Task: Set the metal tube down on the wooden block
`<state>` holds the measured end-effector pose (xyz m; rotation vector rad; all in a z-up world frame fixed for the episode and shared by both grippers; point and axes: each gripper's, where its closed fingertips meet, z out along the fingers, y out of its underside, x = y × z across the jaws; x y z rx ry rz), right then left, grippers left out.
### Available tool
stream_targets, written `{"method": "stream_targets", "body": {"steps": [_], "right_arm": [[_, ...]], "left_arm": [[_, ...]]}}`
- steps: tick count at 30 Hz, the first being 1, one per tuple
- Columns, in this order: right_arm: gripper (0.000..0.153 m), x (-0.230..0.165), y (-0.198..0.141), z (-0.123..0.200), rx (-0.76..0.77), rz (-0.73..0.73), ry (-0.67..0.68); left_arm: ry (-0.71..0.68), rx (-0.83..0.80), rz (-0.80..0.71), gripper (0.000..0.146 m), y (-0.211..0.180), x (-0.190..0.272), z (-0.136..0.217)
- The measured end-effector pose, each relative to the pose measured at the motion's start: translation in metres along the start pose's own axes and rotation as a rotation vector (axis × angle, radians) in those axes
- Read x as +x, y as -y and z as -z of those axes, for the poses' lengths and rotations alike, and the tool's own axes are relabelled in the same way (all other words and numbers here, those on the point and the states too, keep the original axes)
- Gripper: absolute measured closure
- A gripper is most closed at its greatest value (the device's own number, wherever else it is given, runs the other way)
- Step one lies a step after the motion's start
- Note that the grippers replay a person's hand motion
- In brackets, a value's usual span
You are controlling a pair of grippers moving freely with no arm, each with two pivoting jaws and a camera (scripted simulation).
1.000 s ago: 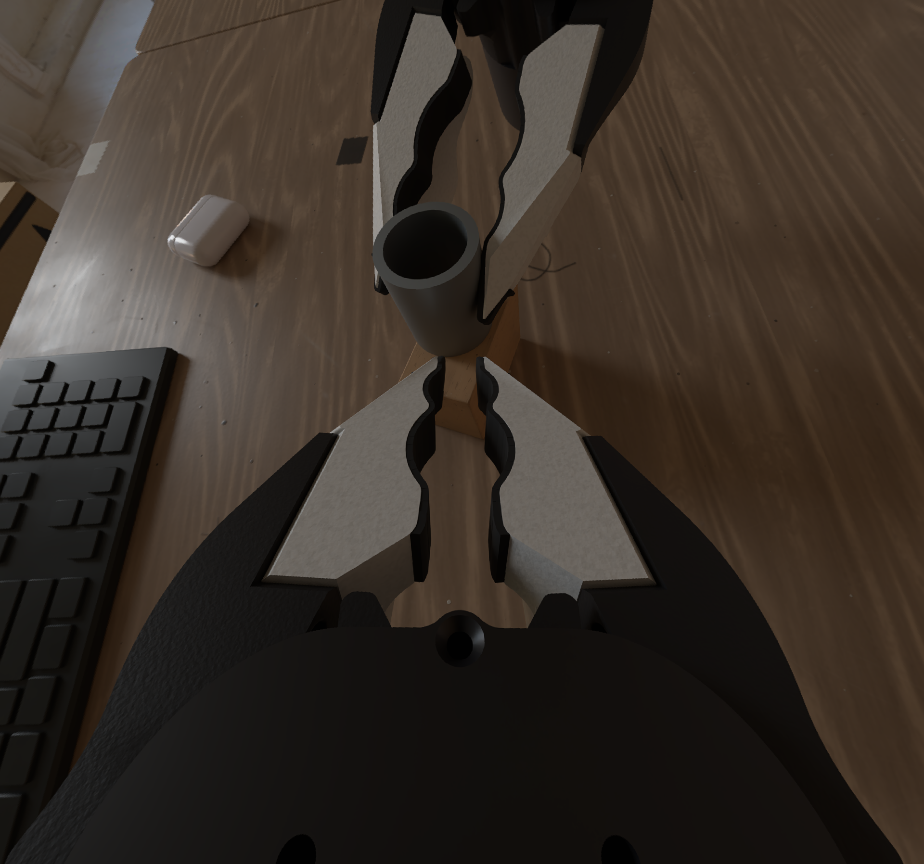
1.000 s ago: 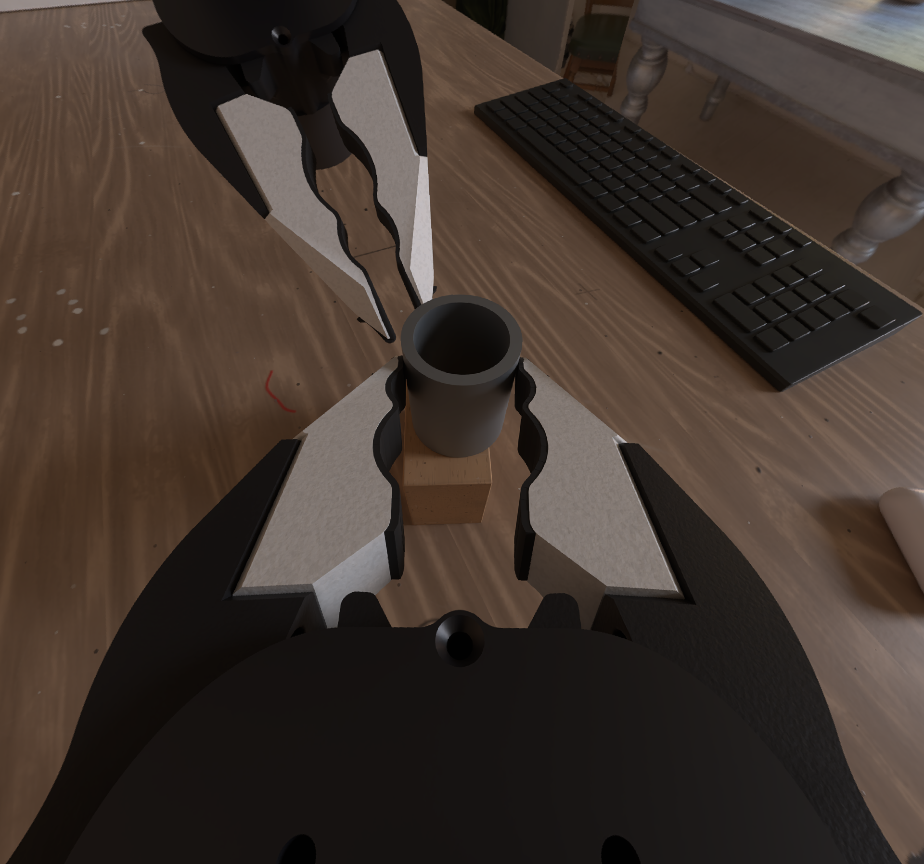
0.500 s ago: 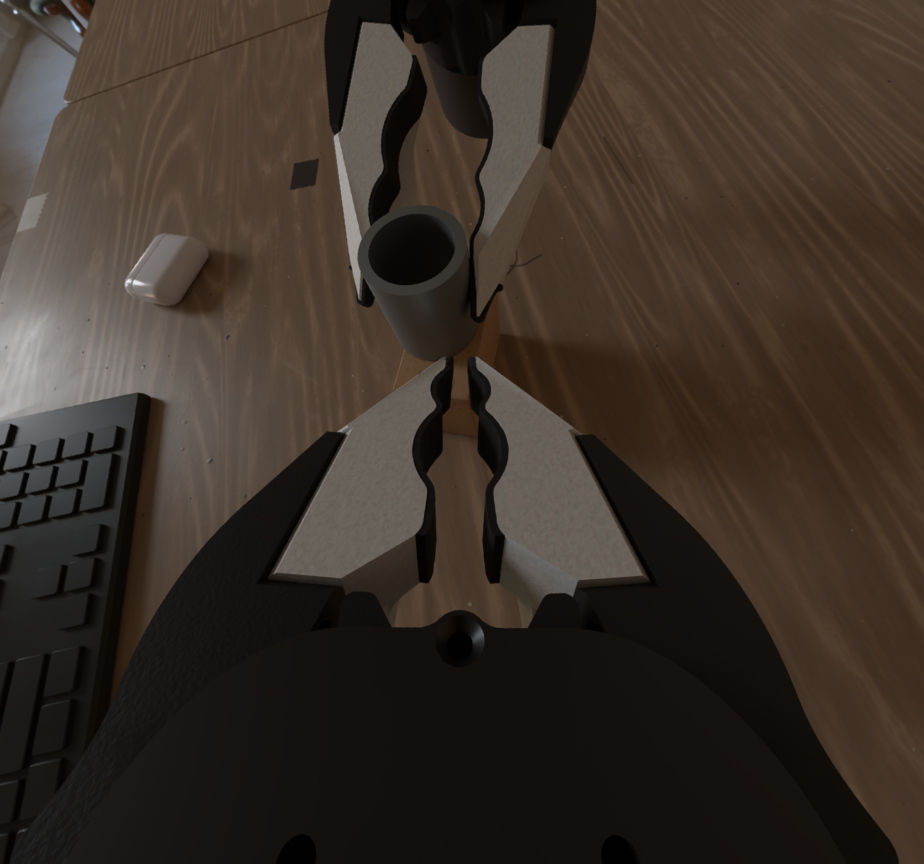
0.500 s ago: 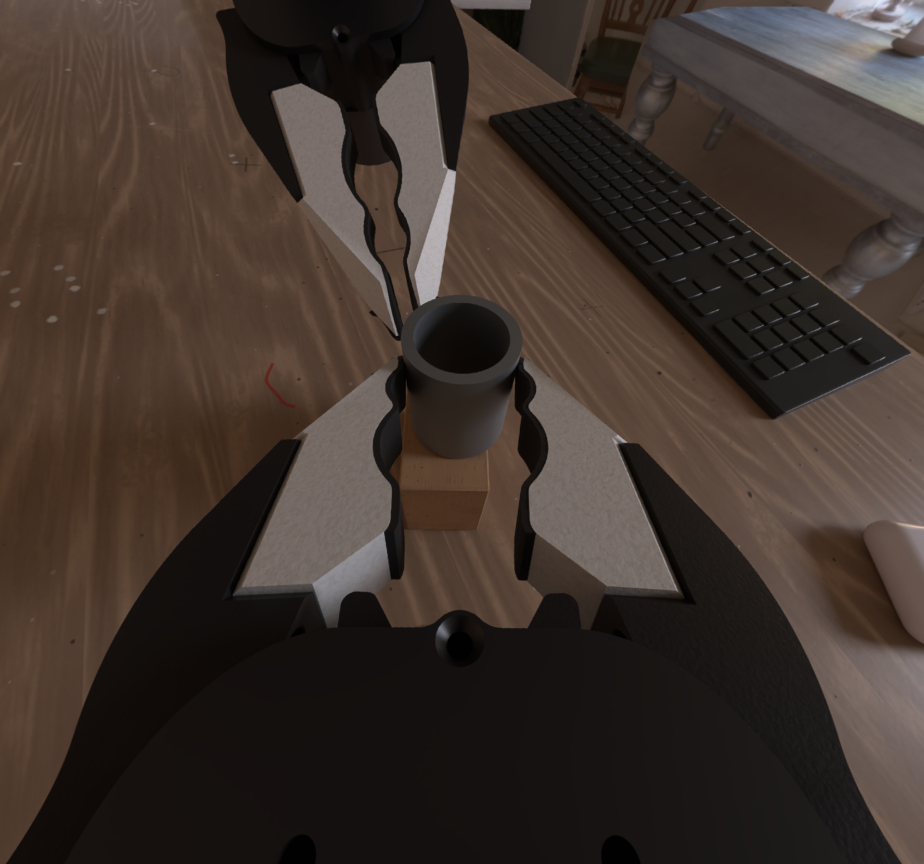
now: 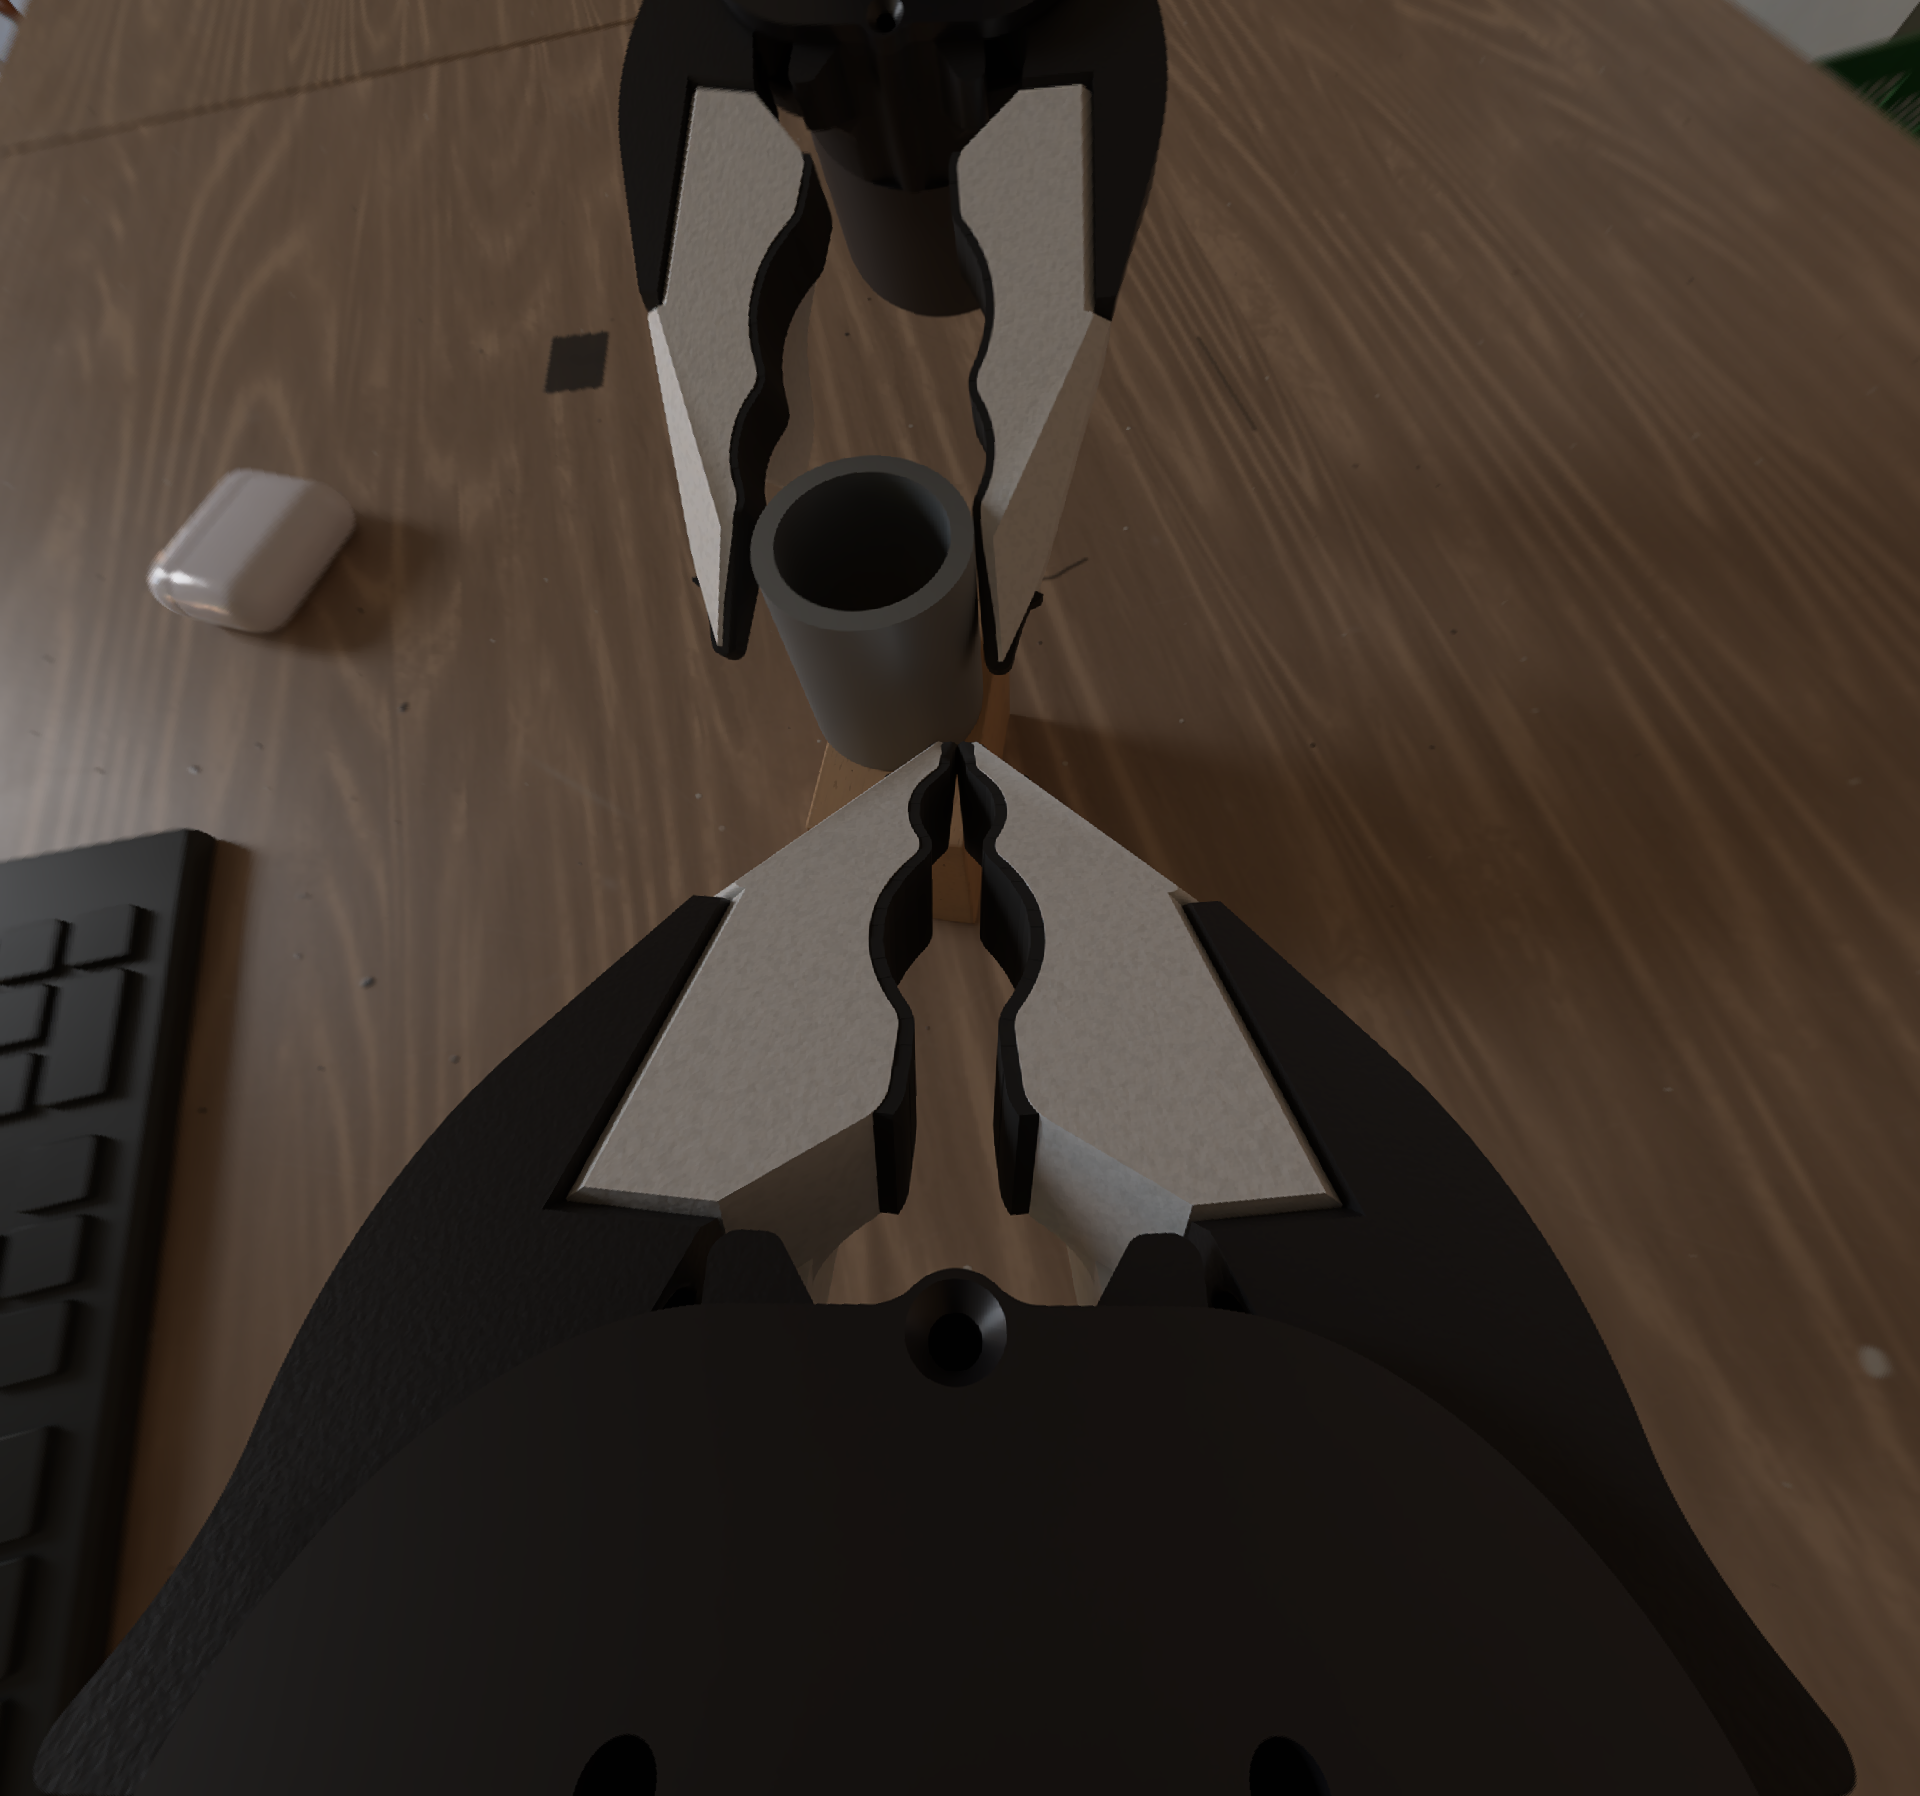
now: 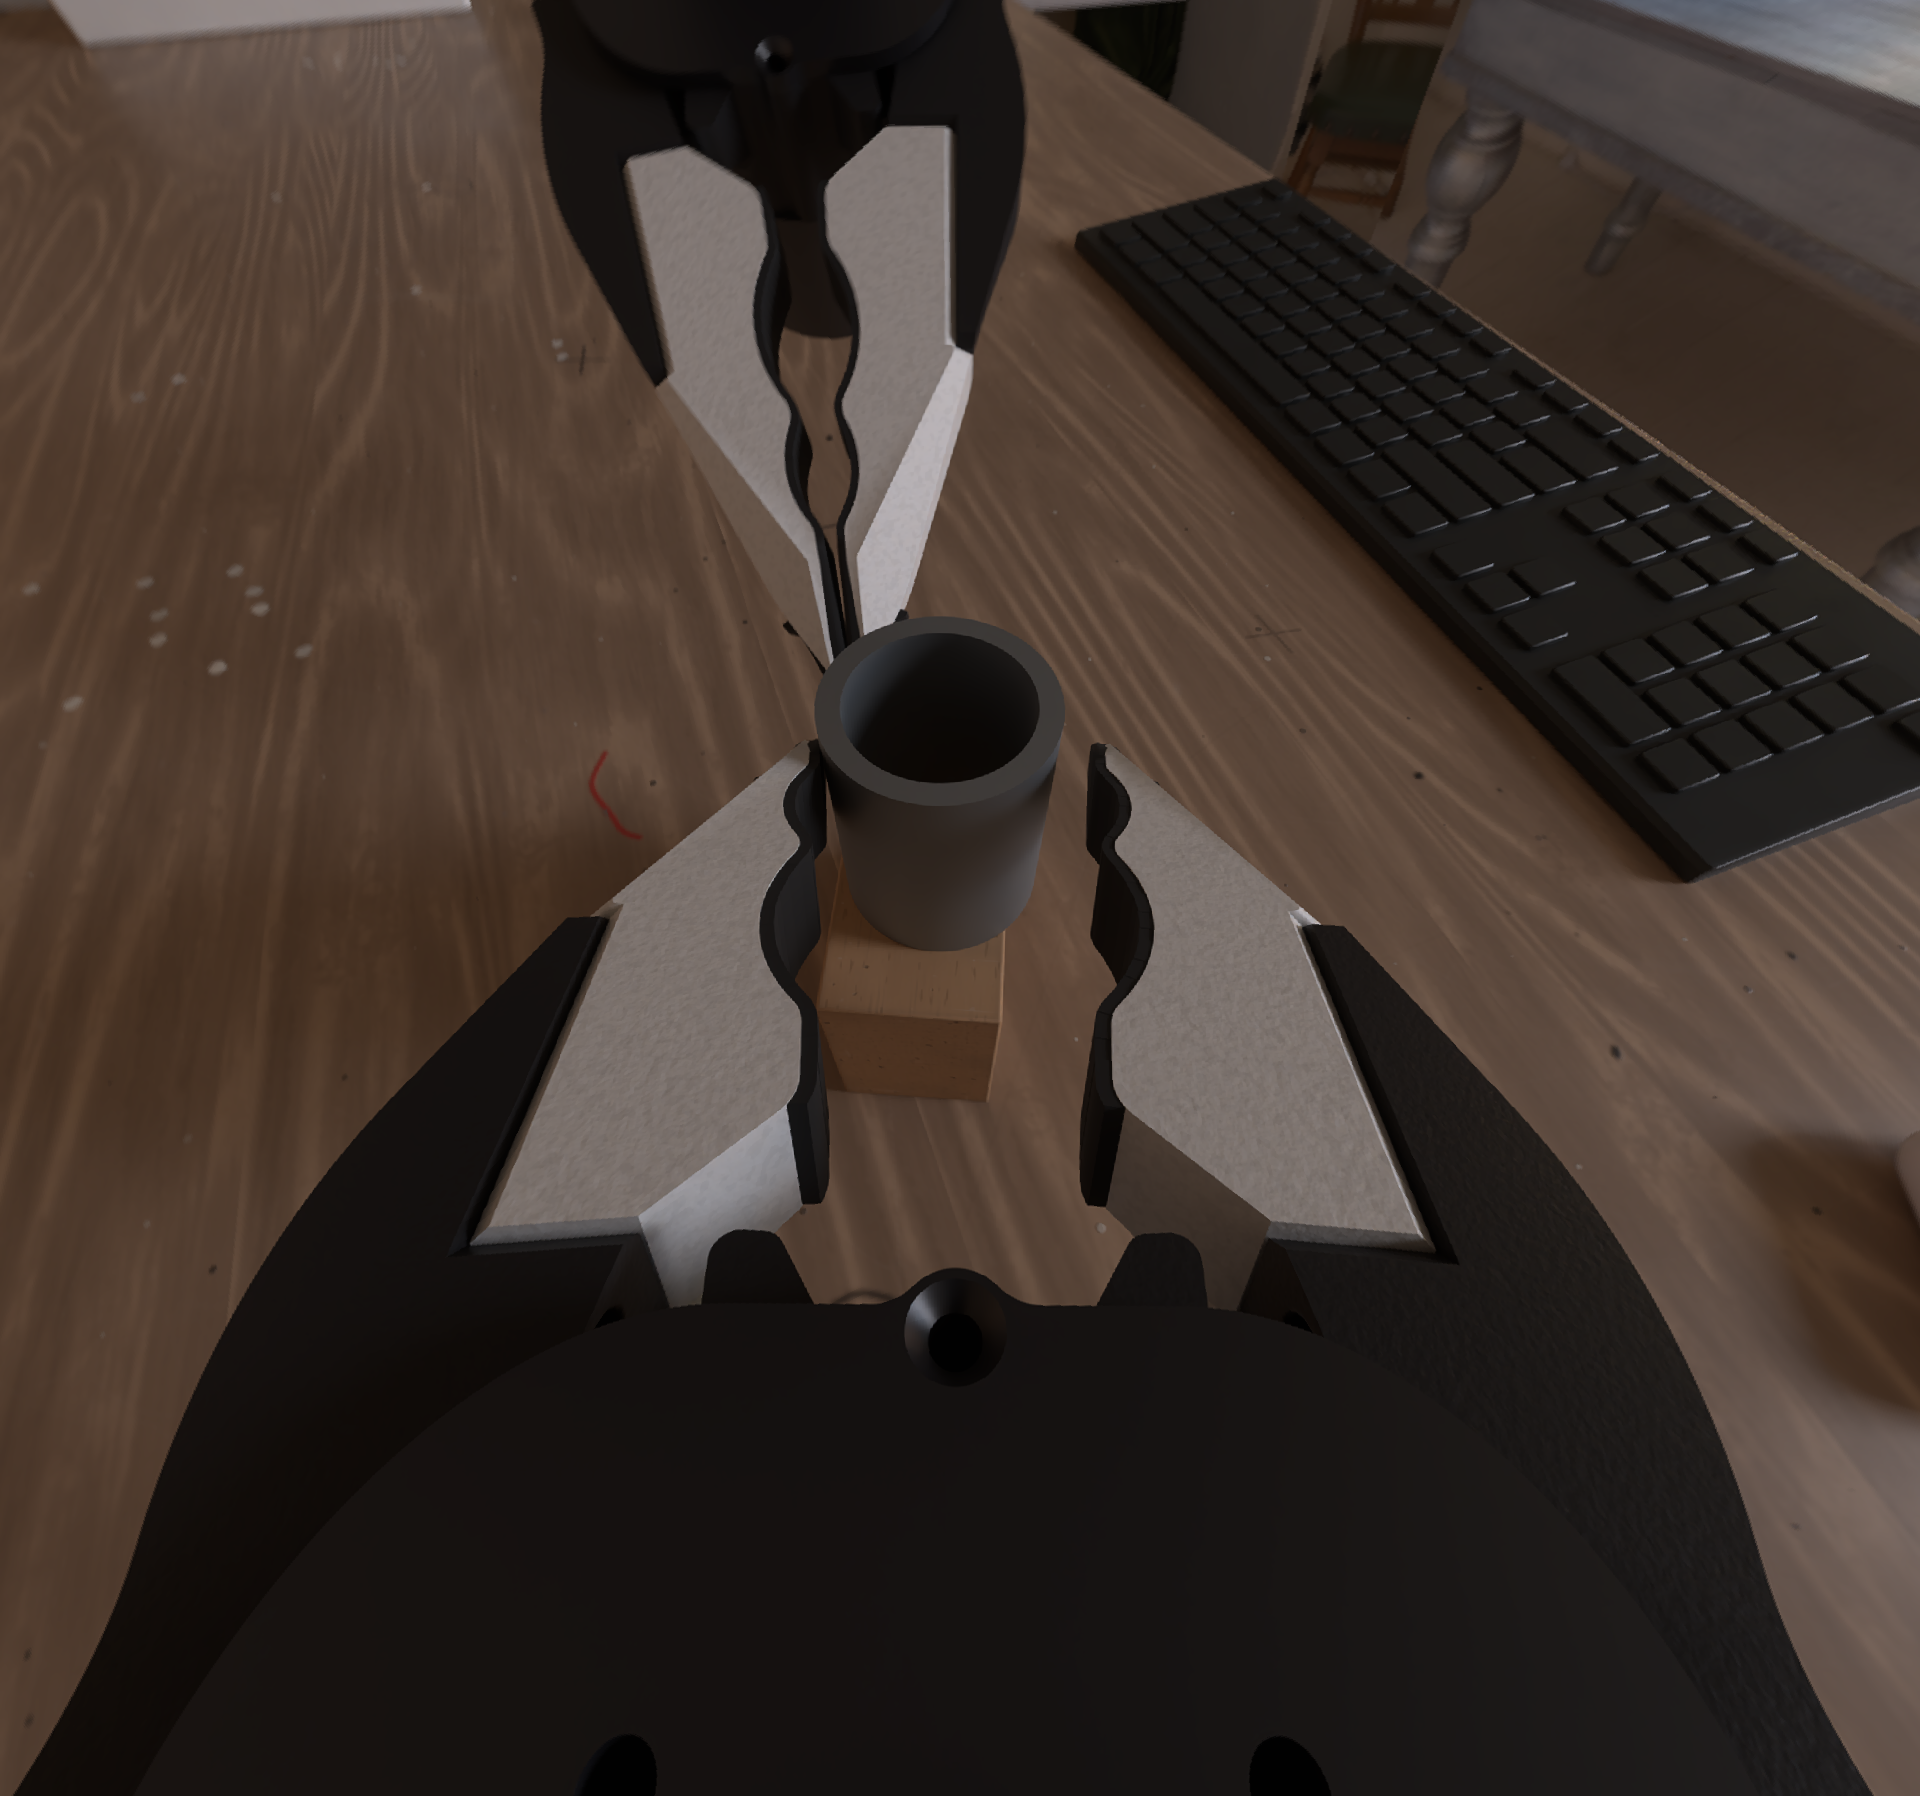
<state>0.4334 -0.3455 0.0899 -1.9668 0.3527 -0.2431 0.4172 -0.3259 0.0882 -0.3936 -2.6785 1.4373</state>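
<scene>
The dark grey metal tube (image 6: pixel 940 811) stands upright on the small wooden block (image 6: pixel 914 1029), open end up. My right gripper (image 6: pixel 951 759) is open around it. Its left finger lies close against the tube, and a gap shows between the tube and its right finger. In the left wrist view the tube (image 5: pixel 868 624) sits between the right gripper's (image 5: pixel 868 655) spread fingers, with the block (image 5: pixel 956 889) mostly hidden below. My left gripper (image 5: pixel 954 754) is shut and empty, its tips just short of the tube. It faces me in the right wrist view (image 6: pixel 840 619).
A black keyboard (image 6: pixel 1507 499) lies on the wooden table to the right of the block; it also shows in the left wrist view (image 5: pixel 73 1071). A white earbud case (image 5: pixel 249 549) lies on the table. A grey table (image 6: pixel 1662 53) and a chair (image 6: pixel 1382 84) stand beyond the edge.
My right gripper has opened off the tube, which stays upright on the block. My left gripper has closed further and squared up opposite the right one.
</scene>
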Motion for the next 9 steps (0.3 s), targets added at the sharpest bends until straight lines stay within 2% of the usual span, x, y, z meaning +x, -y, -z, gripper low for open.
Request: {"method": "stream_targets", "body": {"steps": [4, 9], "right_arm": [[0.094, 0.001, 0.0, -0.001, -0.06, 0.053, 0.029], [0.088, 0.002, 0.004, -0.004, -0.042, 0.044, 0.06]], "left_arm": [[-0.085, -0.019, 0.129, 0.146, -0.007, 0.001, 0.003], [-0.15, -0.028, 0.217, 0.146, -0.012, 0.006, 0.012]]}}
